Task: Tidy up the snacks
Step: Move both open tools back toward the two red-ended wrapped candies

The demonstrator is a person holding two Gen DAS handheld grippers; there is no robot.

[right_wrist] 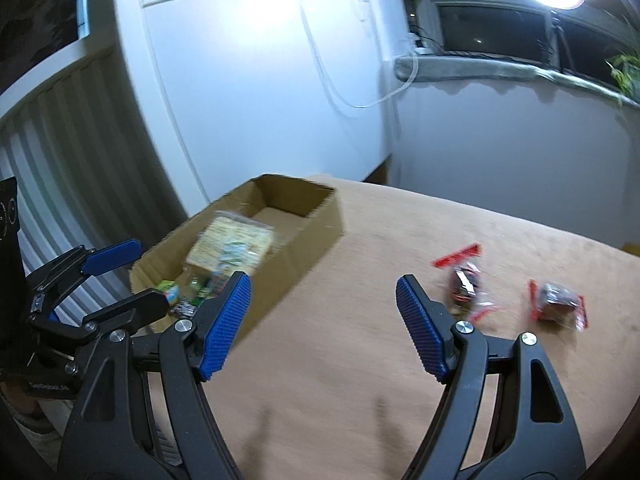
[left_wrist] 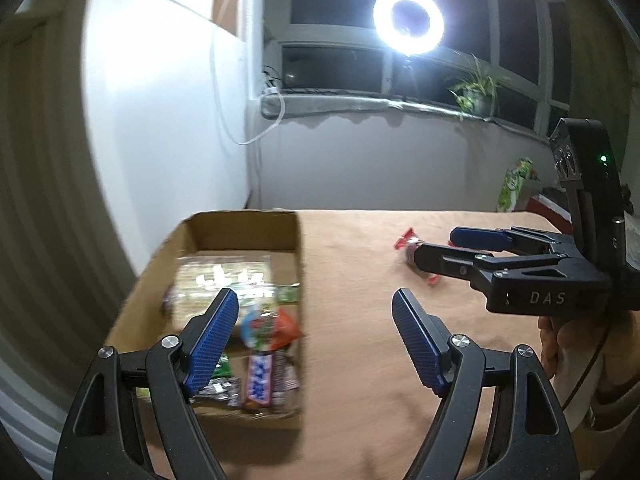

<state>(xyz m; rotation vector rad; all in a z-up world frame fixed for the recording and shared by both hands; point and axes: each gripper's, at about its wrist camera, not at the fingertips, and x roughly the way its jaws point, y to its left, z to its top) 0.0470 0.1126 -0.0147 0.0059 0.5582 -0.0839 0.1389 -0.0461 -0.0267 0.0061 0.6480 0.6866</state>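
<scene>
Several wrapped snacks (left_wrist: pixel 256 344) fill the cardboard box (right_wrist: pixel 320 220), while both tools (left_wrist: pixel 316 340) (right_wrist: pixel 324 328) gape wide, empty.

Lit white ring light (left_wrist: pixel 409 21) on stand before dark windows. Green potted plant (left_wrist: pixel 476 88) on grey sill. White cord (left_wrist: pixel 276 116) hangs down wall. Green printed bag (left_wrist: pixel 514 184) beyond table.

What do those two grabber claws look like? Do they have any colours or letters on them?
Both are black, with bars and silver bolts. The left gripper and the right gripper each have two fingers with bumpy blue pads. Seen from the left wrist, the right one has white letters "DAS", a small green light and a thin dark cable.
</scene>
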